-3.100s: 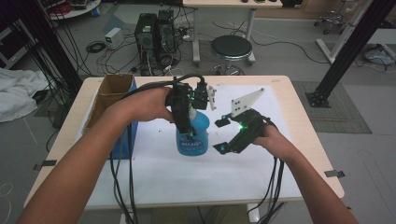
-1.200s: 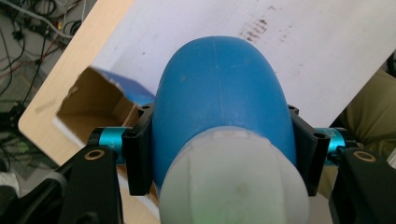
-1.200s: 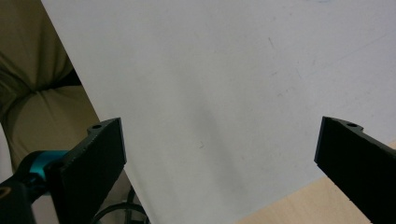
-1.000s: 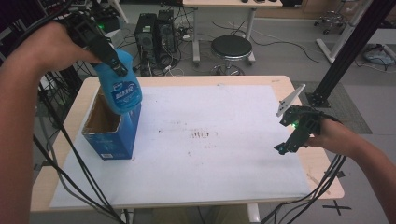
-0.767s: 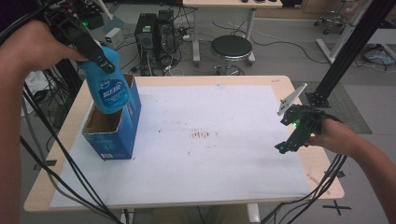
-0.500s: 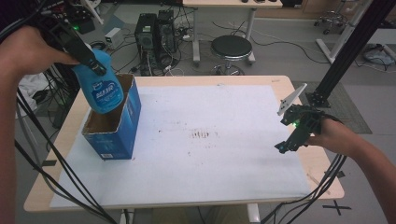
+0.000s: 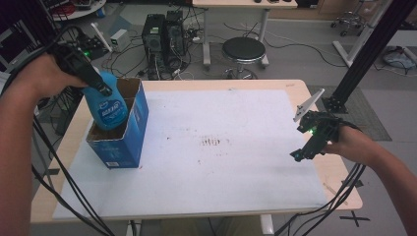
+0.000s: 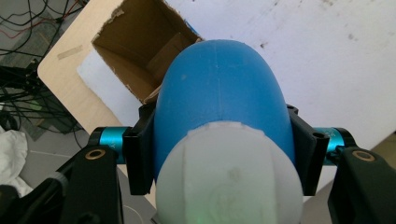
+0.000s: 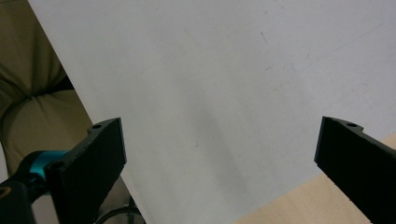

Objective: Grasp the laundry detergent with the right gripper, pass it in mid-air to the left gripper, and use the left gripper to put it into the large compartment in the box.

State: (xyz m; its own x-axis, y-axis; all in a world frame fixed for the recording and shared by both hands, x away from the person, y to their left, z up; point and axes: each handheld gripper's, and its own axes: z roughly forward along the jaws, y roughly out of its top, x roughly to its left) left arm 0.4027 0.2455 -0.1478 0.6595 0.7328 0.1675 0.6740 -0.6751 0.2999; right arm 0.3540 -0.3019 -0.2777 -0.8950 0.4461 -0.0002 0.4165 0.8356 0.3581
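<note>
On the table: 1 blue plastic bottle with a white cap (image 7: 109, 109), 1 open blue cardboard box with a brown inside (image 7: 127, 137), 1 white sheet covering the wooden tabletop (image 7: 221, 167). 2 black two-jaw grippers, left gripper (image 7: 84, 73) and right gripper (image 7: 314, 140). Floor beyond: 1 round black stool (image 7: 243, 49), 2 dark computer towers (image 7: 164, 37).

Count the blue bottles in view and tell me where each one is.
1. The blue bottle is clamped in the left gripper, its base inside the open blue box at the table's left edge. Others could lie hidden inside the box.
</note>
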